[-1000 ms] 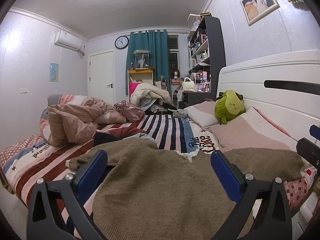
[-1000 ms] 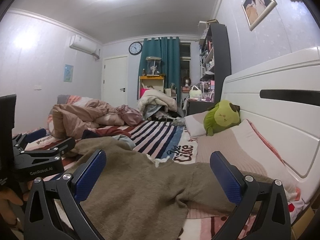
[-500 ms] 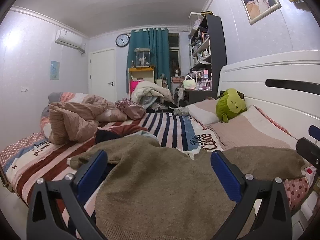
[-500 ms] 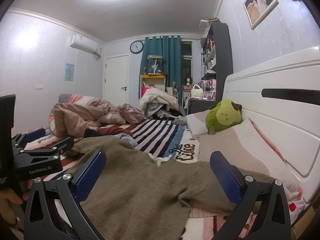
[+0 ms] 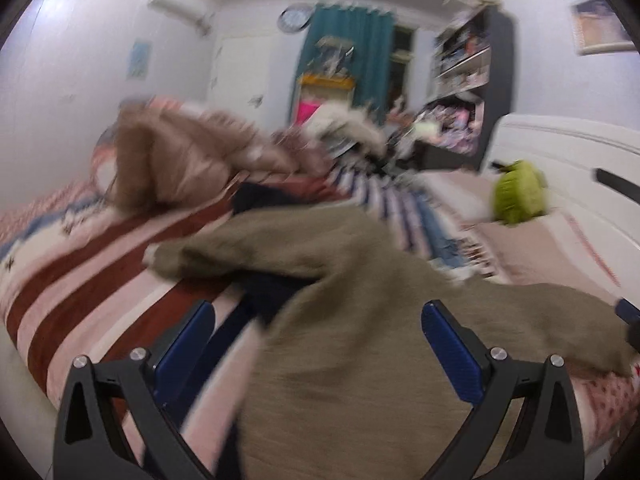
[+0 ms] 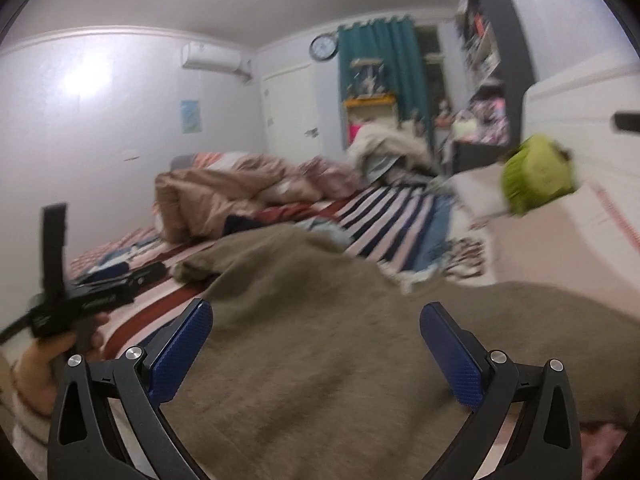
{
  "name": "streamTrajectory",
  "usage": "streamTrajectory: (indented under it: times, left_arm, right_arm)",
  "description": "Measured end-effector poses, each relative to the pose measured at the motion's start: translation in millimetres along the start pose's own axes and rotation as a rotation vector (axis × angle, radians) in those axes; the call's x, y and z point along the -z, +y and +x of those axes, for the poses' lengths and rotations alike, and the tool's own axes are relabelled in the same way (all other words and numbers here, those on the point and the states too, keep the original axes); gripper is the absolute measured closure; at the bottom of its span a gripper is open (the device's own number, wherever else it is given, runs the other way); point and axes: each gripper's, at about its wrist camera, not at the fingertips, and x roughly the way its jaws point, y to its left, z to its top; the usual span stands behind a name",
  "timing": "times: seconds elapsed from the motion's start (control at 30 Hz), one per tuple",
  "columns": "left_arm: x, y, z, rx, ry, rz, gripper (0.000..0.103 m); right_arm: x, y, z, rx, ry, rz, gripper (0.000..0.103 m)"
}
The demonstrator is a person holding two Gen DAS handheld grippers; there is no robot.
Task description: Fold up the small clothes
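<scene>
A brown knitted sweater (image 5: 360,320) lies spread on the striped bed, sleeves out to the left and right; it also fills the right wrist view (image 6: 320,340). My left gripper (image 5: 316,348) is open and empty just above the sweater's left side. My right gripper (image 6: 316,348) is open and empty above the sweater's body. The left gripper's body (image 6: 92,300), held by a hand, shows at the left of the right wrist view. Both views are motion-blurred.
A dark garment (image 5: 268,296) lies under the sweater's left sleeve. A crumpled pink quilt (image 5: 180,168) sits at the far left of the bed. A green plush toy (image 5: 518,196) rests on pillows by the white headboard (image 5: 580,168). Shelves and curtain stand behind.
Both grippers have swung sharply, tilting down and to the left, so the views are blurred. The sweater has not moved. Both stay open.
</scene>
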Motion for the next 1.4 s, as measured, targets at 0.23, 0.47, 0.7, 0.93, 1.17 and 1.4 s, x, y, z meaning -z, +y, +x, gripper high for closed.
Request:
streamTrajectory:
  times: [0.23, 0.47, 0.7, 0.93, 1.17, 1.4]
  left_arm:
    - [-10.3, 80.3, 105.8, 0.218, 0.178, -0.230, 0.001]
    - [-12.9, 102.5, 182.7, 0.308, 0.218, -0.346, 0.013]
    - [-20.4, 118.9, 216.8, 0.283, 0.200, -0.430, 0.044]
    - [-44.0, 122.0, 191.1, 0.212, 0.005, -0.362, 0.093]
    - [-86.0, 52.2, 123.6, 0.202, -0.204, -0.027, 0.096]
    - [-19.8, -107.2, 129.2, 0.519, 0.165, 0.502, 0.096]
  right_arm:
    - [-1.1, -2.6, 86.0, -0.051, 0.097, 0.015, 0.000]
    - [-1.4, -20.4, 155.7, 0.002, 0.157, 0.027, 0.000]
    - [8.1, -37.9, 188.6, 0.067, 0.202, 0.070, 0.000]
    - [7.3, -42.9, 182.1, 0.053, 0.190, 0.099, 0.000]
    - [-0.8, -50.0, 152.5, 0.030, 0.132, 0.128, 0.000]
    - [0.9, -69.8, 99.2, 0.038, 0.066, 0.183, 0.000]
